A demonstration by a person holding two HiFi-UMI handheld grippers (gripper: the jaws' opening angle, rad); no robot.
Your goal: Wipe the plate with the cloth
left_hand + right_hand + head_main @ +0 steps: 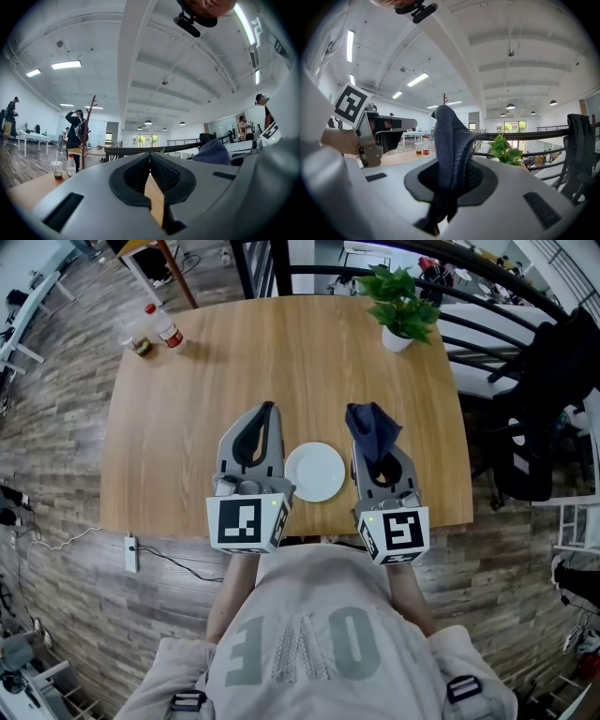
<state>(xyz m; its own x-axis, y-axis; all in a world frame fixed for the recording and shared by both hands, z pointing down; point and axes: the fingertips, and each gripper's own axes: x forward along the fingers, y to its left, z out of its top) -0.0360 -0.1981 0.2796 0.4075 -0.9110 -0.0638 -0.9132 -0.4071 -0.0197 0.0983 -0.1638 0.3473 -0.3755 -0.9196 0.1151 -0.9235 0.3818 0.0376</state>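
Observation:
A white round plate (pixel 315 472) lies empty on the wooden table (pixel 281 362), near its front edge, between my two grippers. The left gripper (pixel 267 412) hovers just left of the plate, its jaws shut with nothing between them (pixel 150 158). To the right of the plate, the right gripper (pixel 373 441) is shut on a dark blue cloth (pixel 371 427). The cloth (pixel 449 140) sticks up out of the jaws in a bunched fold and hangs down between the pads. Both grippers point level, away from me, above the tabletop.
A potted green plant (pixel 403 304) stands at the table's far right corner. A red-capped bottle (pixel 167 327) and a plastic cup (pixel 139 339) stand at the far left. A chair with a black jacket (pixel 548 399) is beyond the right edge, and a black railing (pixel 487 329) runs behind.

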